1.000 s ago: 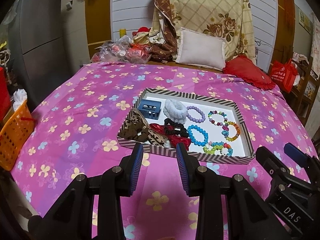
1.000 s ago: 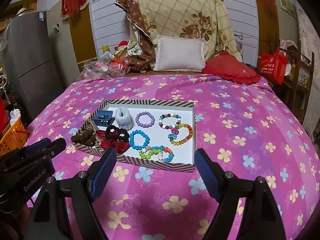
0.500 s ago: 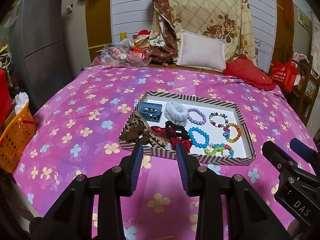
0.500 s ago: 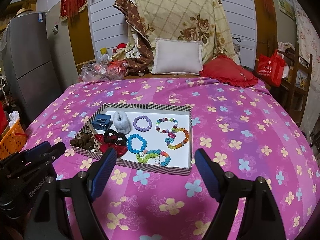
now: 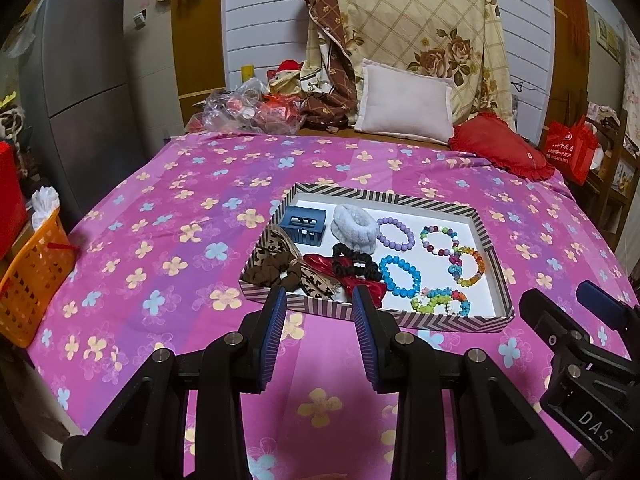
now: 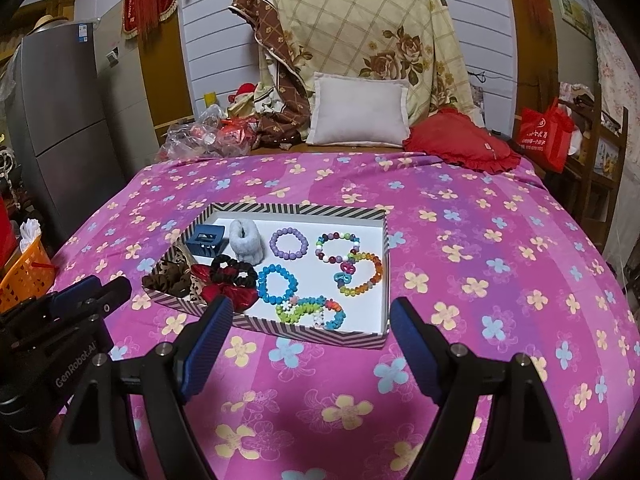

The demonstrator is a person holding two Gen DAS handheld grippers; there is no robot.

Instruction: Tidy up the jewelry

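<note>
A striped shallow box (image 5: 486, 236) (image 6: 385, 240) lies on the pink flowered bedspread. In it are a blue hair claw (image 5: 303, 224), a fluffy white scrunchie (image 5: 354, 226), leopard, black and red scrunchies on the left, and several bead bracelets on the right: purple (image 6: 289, 243), blue (image 6: 277, 284), multicoloured (image 6: 360, 274). My left gripper (image 5: 318, 312) is open and empty, just short of the box's near edge. My right gripper (image 6: 310, 320) is wide open and empty, also in front of the box.
An orange basket (image 5: 30, 268) stands off the bed's left edge. A white pillow (image 5: 406, 102), a red cushion (image 5: 502, 148), a floral quilt and plastic bags (image 5: 244, 110) lie at the headboard. A grey fridge (image 5: 80, 92) stands left, a red bag (image 5: 570, 150) right.
Both grippers have pulled back and risen a little from the box, which now looks slightly farther away. Jaw openings are unchanged. Nothing in the box has moved.
</note>
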